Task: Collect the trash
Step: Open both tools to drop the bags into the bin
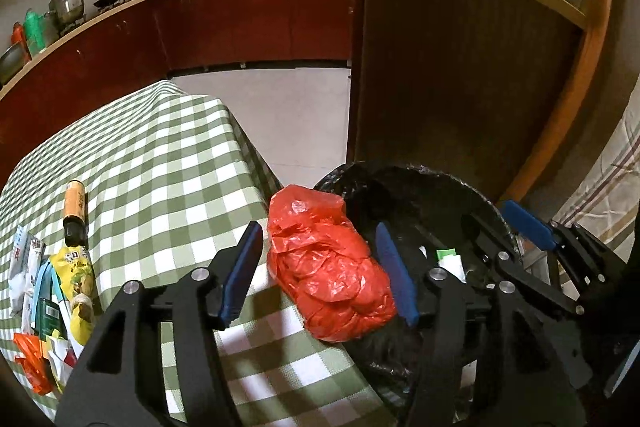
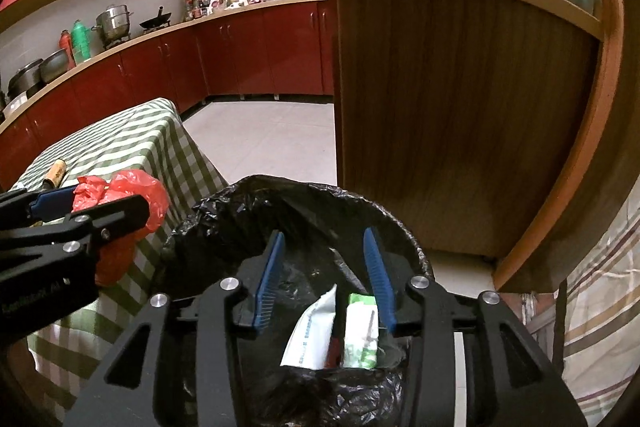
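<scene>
Seemingly unheld, red bag [image 1: 332,275] lies lengthwise between left tool [image 1: 322,277] fingers.

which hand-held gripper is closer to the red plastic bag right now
Left. The left hand-held gripper has its open fingers on either side of the red plastic bag; the right hand-held gripper hangs open over the trash bin.

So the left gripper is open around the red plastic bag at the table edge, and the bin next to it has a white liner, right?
Not quite: the bin's liner is black, as the right wrist view shows. The left gripper is indeed open around the red plastic bag at the table edge.
</scene>
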A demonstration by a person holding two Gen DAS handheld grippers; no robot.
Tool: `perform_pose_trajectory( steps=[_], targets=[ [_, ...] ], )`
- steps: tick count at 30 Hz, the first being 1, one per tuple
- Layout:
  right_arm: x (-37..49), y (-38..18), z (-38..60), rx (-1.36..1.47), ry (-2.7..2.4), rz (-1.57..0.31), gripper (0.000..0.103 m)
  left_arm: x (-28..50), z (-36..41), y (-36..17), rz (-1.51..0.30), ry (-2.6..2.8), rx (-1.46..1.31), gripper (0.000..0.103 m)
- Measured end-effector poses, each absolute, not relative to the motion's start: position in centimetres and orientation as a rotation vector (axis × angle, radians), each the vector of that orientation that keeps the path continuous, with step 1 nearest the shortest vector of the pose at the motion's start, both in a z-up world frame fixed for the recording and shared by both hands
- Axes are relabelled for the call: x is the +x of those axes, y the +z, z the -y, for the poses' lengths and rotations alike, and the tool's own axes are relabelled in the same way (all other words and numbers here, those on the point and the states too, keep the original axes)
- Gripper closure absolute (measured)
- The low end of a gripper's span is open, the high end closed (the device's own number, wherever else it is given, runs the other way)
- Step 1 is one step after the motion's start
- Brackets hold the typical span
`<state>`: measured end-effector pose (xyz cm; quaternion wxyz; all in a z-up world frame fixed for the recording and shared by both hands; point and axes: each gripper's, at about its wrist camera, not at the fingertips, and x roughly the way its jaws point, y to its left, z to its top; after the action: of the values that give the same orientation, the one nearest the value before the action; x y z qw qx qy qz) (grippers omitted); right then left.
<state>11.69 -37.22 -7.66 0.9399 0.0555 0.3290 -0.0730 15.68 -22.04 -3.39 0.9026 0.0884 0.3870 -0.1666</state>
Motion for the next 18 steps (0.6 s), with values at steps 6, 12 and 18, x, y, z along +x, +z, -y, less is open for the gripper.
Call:
perform_pose_trajectory(
  steps=[6, 12, 18],
  targets=[
    [11.2, -7.0, 37.4, 0.117, -0.167, -0.657, 0.059, 15.8, 21.7, -3.4, -0.805, -0.355, 0.17, 0.039],
    [10.6, -7.0, 37.6, 0.118, -0.183, -0.657, 0.059, 15.5, 21.6, -3.1, -0.796, -0.365, 0.17, 0.039],
    [10.5, -7.1, 37.5, 0.119, -0.185, -0.667, 0.059, 15.3, 21.4, -3.1, -0.799, -0.359, 0.165, 0.039]
  ],
)
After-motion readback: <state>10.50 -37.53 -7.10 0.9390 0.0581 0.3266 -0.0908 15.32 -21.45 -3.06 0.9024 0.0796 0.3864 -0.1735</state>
